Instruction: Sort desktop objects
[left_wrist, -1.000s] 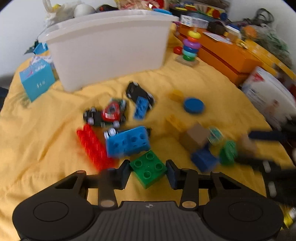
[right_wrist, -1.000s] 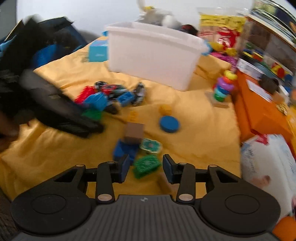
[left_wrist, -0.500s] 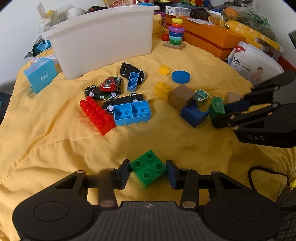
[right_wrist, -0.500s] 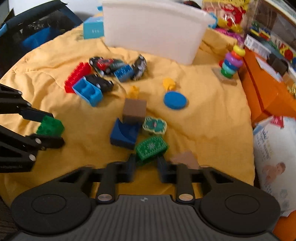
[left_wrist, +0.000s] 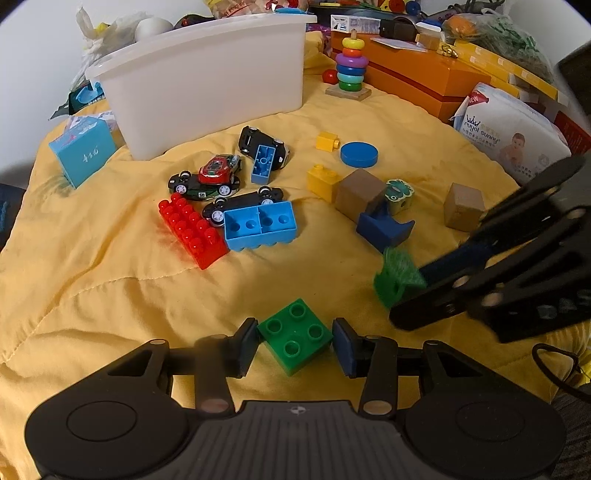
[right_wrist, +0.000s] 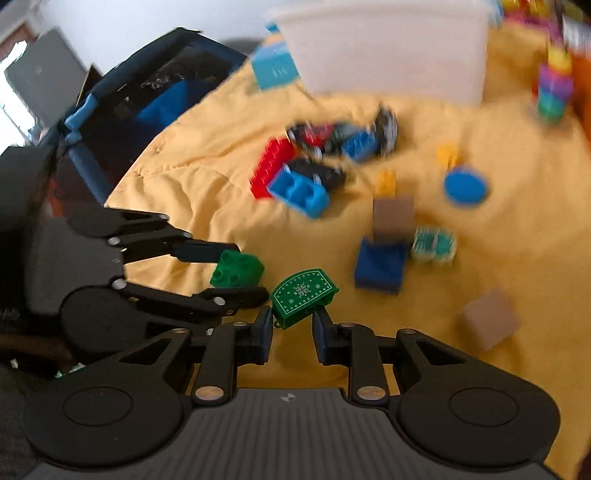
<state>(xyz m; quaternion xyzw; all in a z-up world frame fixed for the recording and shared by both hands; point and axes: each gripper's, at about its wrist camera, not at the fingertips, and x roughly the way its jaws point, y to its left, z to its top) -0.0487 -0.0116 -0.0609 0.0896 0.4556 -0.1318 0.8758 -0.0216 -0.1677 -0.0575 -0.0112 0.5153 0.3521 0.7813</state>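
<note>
My left gripper (left_wrist: 294, 345) is shut on a green four-stud brick (left_wrist: 295, 335) and holds it low over the yellow cloth (left_wrist: 110, 266). My right gripper (right_wrist: 292, 328) is shut on a green patterned block (right_wrist: 303, 291). In the left wrist view it comes in from the right with that block (left_wrist: 397, 275). In the right wrist view the left gripper (right_wrist: 236, 269) and its brick (right_wrist: 238, 271) are at the left, close beside the green block. A white bin (left_wrist: 207, 77) stands at the back.
On the cloth lie a red brick (left_wrist: 192, 230), a blue brick (left_wrist: 260, 225), toy cars (left_wrist: 214, 177), yellow bricks (left_wrist: 323, 179), a blue disc (left_wrist: 359, 154), brown cubes (left_wrist: 360, 194), a navy block (left_wrist: 384, 229). A ring stacker (left_wrist: 350, 70), orange box (left_wrist: 424, 81) and wipes pack (left_wrist: 513, 133) stand right.
Both grippers pulled back from the pile, each carrying its green piece. The right gripper closed on the patterned block, lifted it and swung left toward the left gripper.
</note>
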